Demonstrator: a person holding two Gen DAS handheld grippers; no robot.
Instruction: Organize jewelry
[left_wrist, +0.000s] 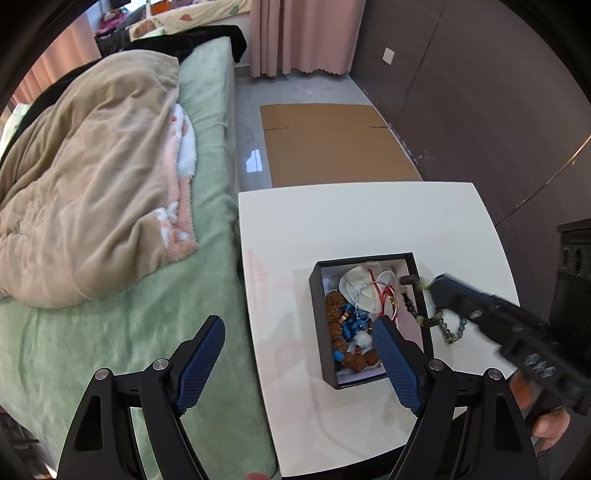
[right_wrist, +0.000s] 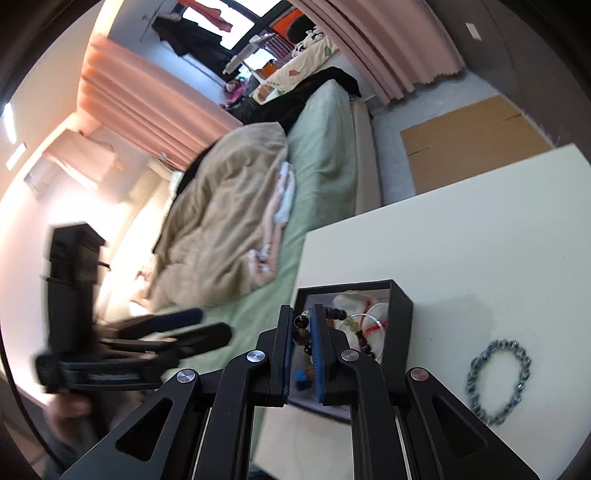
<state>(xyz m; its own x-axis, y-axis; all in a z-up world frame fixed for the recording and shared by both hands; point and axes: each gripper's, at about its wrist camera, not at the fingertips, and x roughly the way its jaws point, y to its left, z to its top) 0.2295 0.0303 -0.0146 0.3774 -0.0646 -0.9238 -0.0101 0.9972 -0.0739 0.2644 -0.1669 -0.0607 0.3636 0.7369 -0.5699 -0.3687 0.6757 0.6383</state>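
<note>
A black box (left_wrist: 317, 325) on the white table (left_wrist: 369, 221) holds brown beads, blue beads (left_wrist: 351, 326), white shell pieces and a red cord. My left gripper (left_wrist: 299, 321) hangs open and empty above the box's left side and the table edge. My right gripper (left_wrist: 434, 286) reaches in from the right, shut on a dark bead bracelet (left_wrist: 410, 306) that drapes over the box's right wall. In the right wrist view the dark bracelet (right_wrist: 300, 323) sits pinched between the fingers of the right gripper (right_wrist: 301, 310), over the box (right_wrist: 400, 321). A grey-blue bead bracelet (right_wrist: 498, 380) lies on the table to the right.
A bed with a green sheet (left_wrist: 207, 110) and a beige blanket (left_wrist: 92, 166) touches the table's left edge. Flat cardboard (left_wrist: 332, 147) lies on the floor beyond the table. A dark wall (left_wrist: 480, 110) runs along the right, with a black object (left_wrist: 572, 258) beside the table.
</note>
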